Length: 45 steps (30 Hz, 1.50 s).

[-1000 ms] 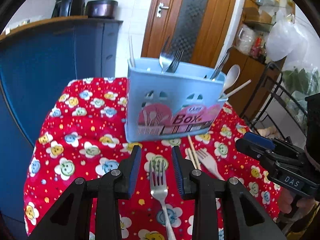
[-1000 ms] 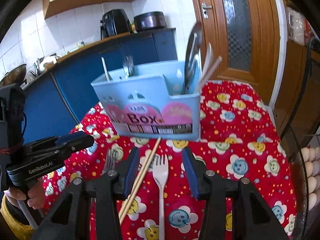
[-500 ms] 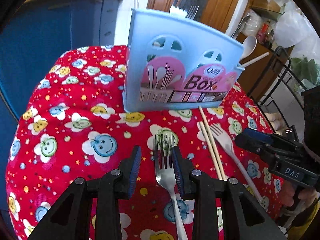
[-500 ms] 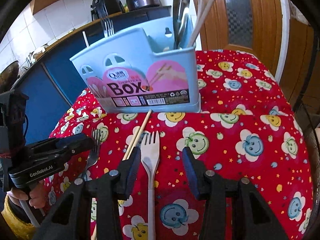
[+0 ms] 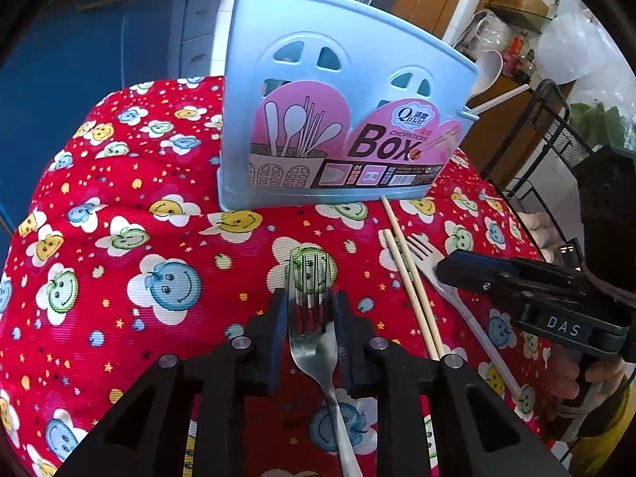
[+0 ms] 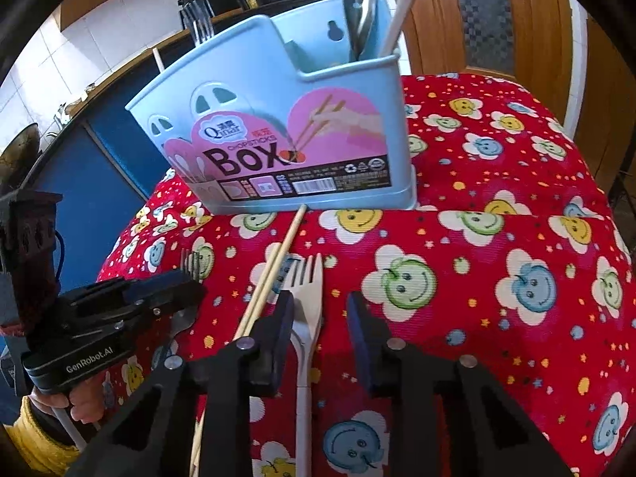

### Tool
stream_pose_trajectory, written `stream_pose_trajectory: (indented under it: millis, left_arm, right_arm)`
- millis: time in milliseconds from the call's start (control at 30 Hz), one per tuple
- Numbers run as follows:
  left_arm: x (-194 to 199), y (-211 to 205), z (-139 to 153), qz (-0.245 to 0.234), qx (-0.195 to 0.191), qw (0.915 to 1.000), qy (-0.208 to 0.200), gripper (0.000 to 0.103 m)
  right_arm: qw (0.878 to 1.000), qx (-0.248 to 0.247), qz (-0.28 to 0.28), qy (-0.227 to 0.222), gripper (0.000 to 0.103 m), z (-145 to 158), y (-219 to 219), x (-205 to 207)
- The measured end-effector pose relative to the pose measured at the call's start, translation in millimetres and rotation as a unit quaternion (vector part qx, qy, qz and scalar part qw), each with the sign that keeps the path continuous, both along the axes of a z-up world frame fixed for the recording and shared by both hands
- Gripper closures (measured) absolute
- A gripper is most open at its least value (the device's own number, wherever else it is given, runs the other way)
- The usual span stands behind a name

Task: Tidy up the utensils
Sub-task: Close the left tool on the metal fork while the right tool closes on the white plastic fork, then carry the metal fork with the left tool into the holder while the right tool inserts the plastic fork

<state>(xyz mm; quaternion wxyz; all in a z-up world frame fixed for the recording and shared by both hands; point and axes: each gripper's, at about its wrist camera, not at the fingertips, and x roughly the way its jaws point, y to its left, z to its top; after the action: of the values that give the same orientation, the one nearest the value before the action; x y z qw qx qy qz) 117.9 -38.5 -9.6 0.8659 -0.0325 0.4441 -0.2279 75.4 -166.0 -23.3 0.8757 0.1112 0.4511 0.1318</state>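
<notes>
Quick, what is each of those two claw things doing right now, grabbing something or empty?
Left gripper: fingers closing around the metal fork, nearly touching it.
Right gripper: fingers closing, white plastic fork between them, right finger not yet touching.

Table covered by red smiley-flower cloth [image 5: 167, 238]. Directly on it: blue utensil box [image 5: 338, 119] standing upright at the far side; nearer, metal fork [image 5: 314, 318], pair of chopsticks [image 5: 409, 278], white plastic fork [image 6: 308, 298], lying side by side.
</notes>
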Motion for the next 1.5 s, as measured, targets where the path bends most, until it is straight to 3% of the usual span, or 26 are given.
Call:
stream_pose_trajectory:
  millis: [133, 300, 400, 733, 1000, 1233, 1267, 1500]
  left_arm:
    - [-1.6, -1.3, 0.9, -0.003, -0.001, 1.0, -0.002, 0.08]
    - [-3.8, -1.6, 2.8, 0.002, -0.004, 1.0, -0.007, 0.08]
    - [-7.2, -1.5, 4.7, 0.003, -0.006, 0.9999, -0.01, 0.08]
    - [-24.6, 13.0, 25.4, 0.033, -0.032, 0.9973, -0.057, 0.08]
    - [-54.2, 24.4, 59.8, 0.049, -0.05, 0.9884, -0.135, 0.081]
    - [-71.0, 31.2, 88.9, 0.053, -0.073, 0.9795, -0.18, 0.082]
    - [-73.4, 31.7, 92.6, 0.054, -0.073, 0.9776, -0.19, 0.099]
    - [-78.1, 24.3, 99.6, 0.04, -0.069, 0.9748, -0.208, 0.099]
  right_arm:
    - [1.0, 0.007, 0.01, 0.004, 0.081, -2.1, 3.8, 2.5]
    - [1.0, 0.004, 0.02, -0.002, 0.095, 1.2, 12.0, -0.6]
    - [1.0, 0.005, 0.016, -0.01, 0.097, 4.1, 12.7, -4.5]
    - [0.997, -0.008, -0.011, -0.08, 0.097, 36.9, 4.3, -26.9]
    - [0.988, -0.028, -0.028, -0.149, 0.097, 69.3, 7.6, -46.0]
    - [0.982, -0.039, -0.033, -0.181, 0.097, 89.7, 8.7, -56.5]
    - [0.982, -0.039, -0.033, -0.183, 0.097, 91.1, 8.6, -57.4]
    - [0.979, -0.043, -0.04, -0.197, 0.097, 101.2, 7.0, -62.7]
